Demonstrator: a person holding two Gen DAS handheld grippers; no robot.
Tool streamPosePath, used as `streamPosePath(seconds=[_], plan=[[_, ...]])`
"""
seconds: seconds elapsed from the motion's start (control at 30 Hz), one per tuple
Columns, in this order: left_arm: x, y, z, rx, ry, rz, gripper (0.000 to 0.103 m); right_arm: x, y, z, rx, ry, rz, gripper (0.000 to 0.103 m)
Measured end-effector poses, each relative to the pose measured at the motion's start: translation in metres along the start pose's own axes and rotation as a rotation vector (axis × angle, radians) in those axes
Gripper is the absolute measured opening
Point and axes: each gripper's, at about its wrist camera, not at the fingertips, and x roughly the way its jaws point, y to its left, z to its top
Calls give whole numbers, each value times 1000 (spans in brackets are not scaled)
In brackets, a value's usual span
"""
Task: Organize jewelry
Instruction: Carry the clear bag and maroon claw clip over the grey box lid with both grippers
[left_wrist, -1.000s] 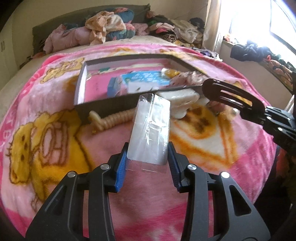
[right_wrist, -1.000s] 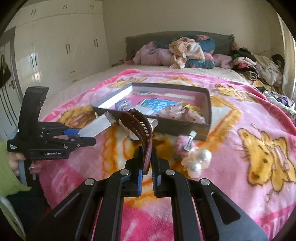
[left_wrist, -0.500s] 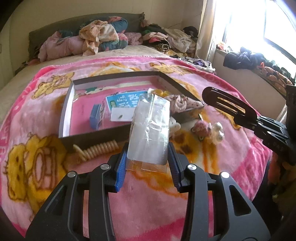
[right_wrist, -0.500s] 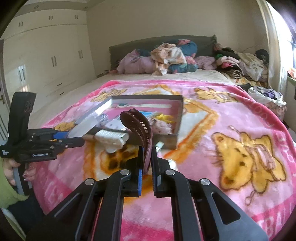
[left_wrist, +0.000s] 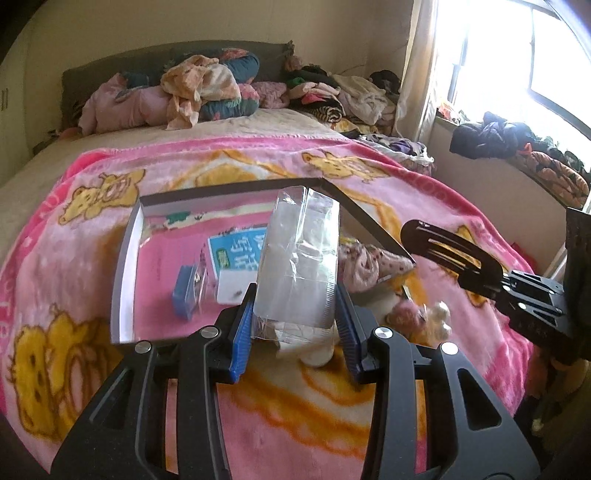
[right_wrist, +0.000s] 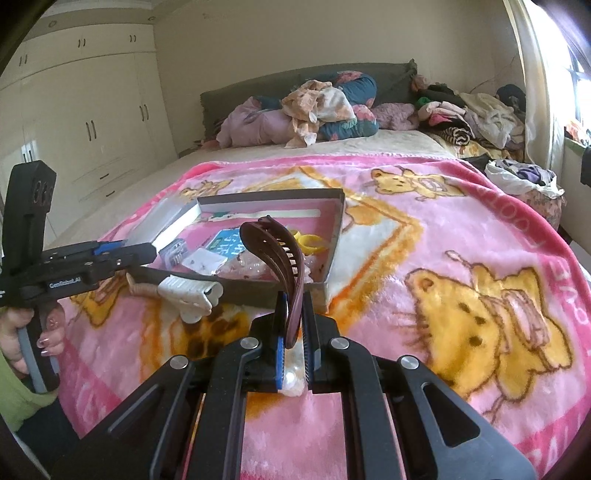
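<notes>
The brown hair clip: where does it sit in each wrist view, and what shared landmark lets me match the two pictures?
Left wrist view: the brown hair clip is at the right edge, dark against the light, held by the right claw.
Right wrist view: it stands at centre, clamped in that claw.
Shared landmark: the shallow open box on the pink blanket, beyond the clip in both views.

Both grippers are matte black plastic with cut-out, triangular linkage arms joined by round silver screws. The left gripper (left_wrist: 295, 328) has ribbed blue pads (left_wrist: 240, 332); the right gripper (right_wrist: 293, 332) has the same blue pads. Small white lettering marks the left gripper's side. The hand (right_wrist: 26, 336) wears nail polish and a light green sleeve (right_wrist: 14, 391).
</notes>
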Motion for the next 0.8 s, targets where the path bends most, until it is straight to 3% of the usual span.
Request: streamPosePath(seconds=[0.8], plan=[[54,9,32,-3,29,53,32,67,-3,51,-34,34,-23,8]])
